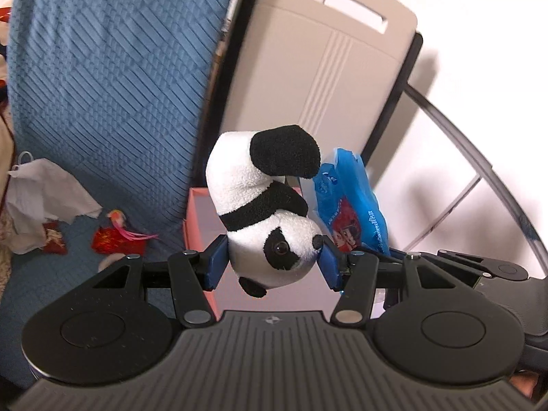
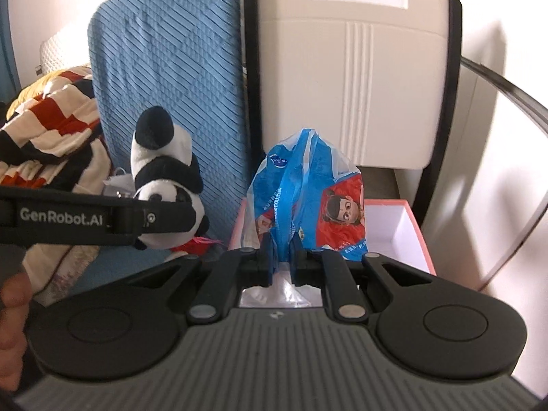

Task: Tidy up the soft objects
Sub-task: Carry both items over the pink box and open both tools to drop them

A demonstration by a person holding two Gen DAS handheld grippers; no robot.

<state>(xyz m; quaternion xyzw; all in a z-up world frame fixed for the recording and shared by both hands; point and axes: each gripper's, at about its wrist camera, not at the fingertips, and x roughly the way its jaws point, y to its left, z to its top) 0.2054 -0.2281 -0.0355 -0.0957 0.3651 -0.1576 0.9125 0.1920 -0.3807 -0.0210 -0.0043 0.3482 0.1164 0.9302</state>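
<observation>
Panda toy left of plastic bag, open box beneath, behind it.

Black-and-white panda, blue-red bag

My two wrist cameras look forward and down along my fingers, very near, and both see the pink box and the blue cushion.
</observation>
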